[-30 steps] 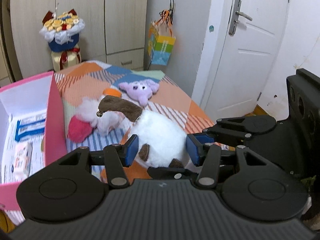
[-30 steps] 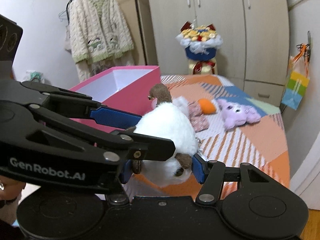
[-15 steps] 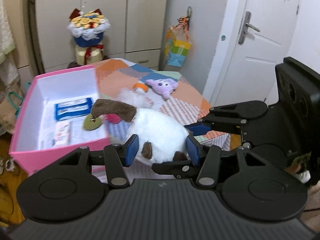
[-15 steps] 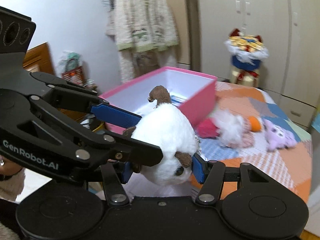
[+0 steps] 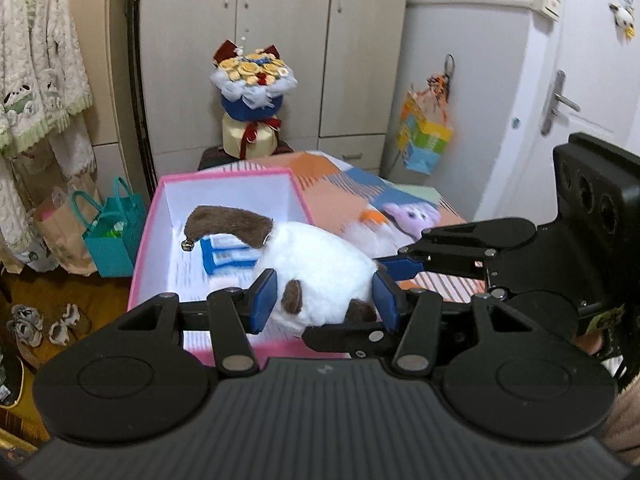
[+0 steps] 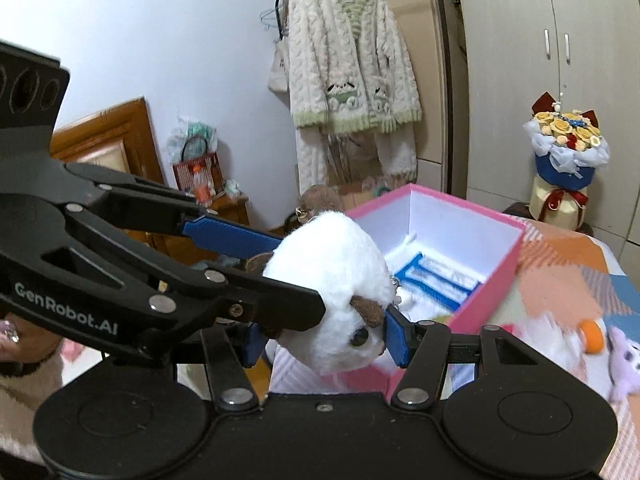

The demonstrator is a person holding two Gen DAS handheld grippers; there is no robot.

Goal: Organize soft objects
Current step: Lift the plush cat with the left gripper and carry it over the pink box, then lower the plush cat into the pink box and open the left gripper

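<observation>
Both grippers clamped together
Left gripper (image 5: 324,300) and right gripper (image 6: 324,338) cross, blue pads pressing one white plush (image 5: 320,272).

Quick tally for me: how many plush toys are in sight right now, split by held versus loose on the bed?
Held by both grippers: 1, the white plush, over the pink box
Loose on the bed: 2 for certain, the purple plush and a blurred white plush with an orange part
Total: 3; motion blur may hide more.

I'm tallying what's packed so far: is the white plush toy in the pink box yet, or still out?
Still out. The white plush toy hangs clamped between both grippers above the open pink box, not resting on its floor.
</observation>
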